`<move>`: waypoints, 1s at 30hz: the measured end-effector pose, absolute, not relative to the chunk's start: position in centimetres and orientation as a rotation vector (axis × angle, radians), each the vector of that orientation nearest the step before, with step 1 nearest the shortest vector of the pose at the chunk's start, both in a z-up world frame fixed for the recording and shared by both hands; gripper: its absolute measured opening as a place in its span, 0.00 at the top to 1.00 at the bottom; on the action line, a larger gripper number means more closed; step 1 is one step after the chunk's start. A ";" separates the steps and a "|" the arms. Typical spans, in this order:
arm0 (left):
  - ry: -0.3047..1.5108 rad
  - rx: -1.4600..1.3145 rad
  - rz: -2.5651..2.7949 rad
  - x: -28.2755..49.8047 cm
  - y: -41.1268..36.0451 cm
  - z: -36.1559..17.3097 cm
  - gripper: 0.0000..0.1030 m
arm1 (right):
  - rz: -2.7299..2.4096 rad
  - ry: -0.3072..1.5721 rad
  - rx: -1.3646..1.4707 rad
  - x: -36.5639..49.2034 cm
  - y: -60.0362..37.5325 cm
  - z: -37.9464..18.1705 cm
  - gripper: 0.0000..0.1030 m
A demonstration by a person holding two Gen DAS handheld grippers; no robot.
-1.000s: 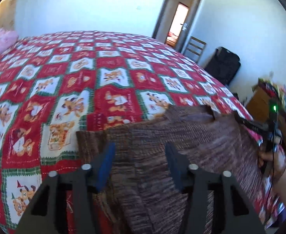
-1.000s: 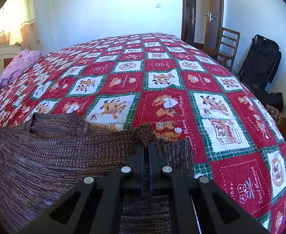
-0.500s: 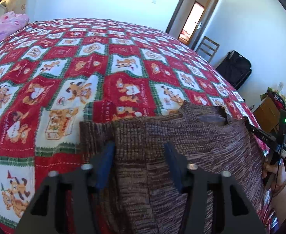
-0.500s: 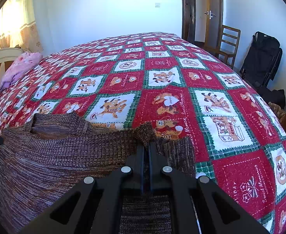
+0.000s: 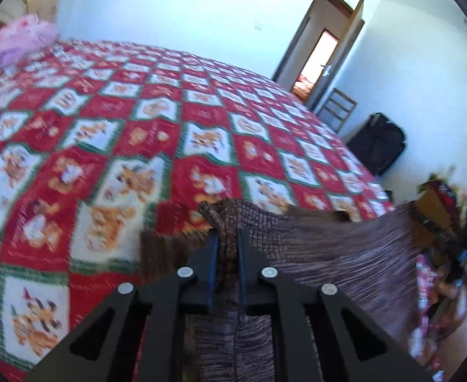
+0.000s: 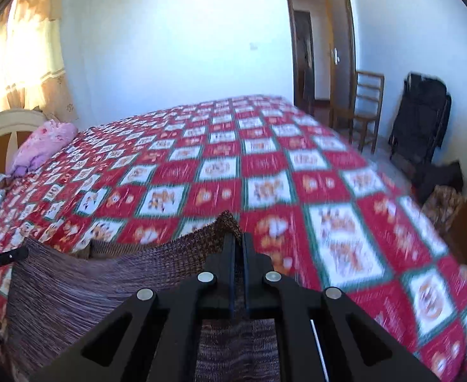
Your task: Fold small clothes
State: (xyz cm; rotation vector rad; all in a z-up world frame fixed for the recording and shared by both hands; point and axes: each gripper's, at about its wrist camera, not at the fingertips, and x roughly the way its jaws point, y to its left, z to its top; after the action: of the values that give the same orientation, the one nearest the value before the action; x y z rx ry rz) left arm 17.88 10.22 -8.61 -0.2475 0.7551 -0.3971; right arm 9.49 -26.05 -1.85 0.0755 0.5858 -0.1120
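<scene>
Left gripper (image 5: 225, 238), spread a second ago, is closing on the brown knit sweater (image 5: 345, 254); right gripper (image 6: 238, 242) still pinches it, now lifted above the bed (image 6: 265, 165). Chair (image 6: 368, 102) stands beyond.

Two wrist cameras, looking close along their own fingers.
Both tilt down across the quilted bed (image 5: 112, 146) toward the doorway (image 6: 306, 63); both show the sweater (image 6: 74, 289).

Left hand-held gripper (image 5: 225, 238): matte black angular frame with triangular cut-outs, four round silver screw heads, and blue pads lining its two narrow fingers. Right hand-held gripper (image 6: 238, 238): same black frame, four silver screws, a thin white line on its right side.
</scene>
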 end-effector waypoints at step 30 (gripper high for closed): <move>0.819 -0.028 -0.360 7.4 5.3 -10.7 0.37 | -0.129 0.756 0.070 -0.7 -23.5 -10.4 0.84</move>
State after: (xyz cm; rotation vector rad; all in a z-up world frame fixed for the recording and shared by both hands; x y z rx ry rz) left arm 7.37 5.26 -10.75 -0.0282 0.8185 -0.3598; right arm -0.73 -23.46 -10.41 0.0703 0.7557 -0.1289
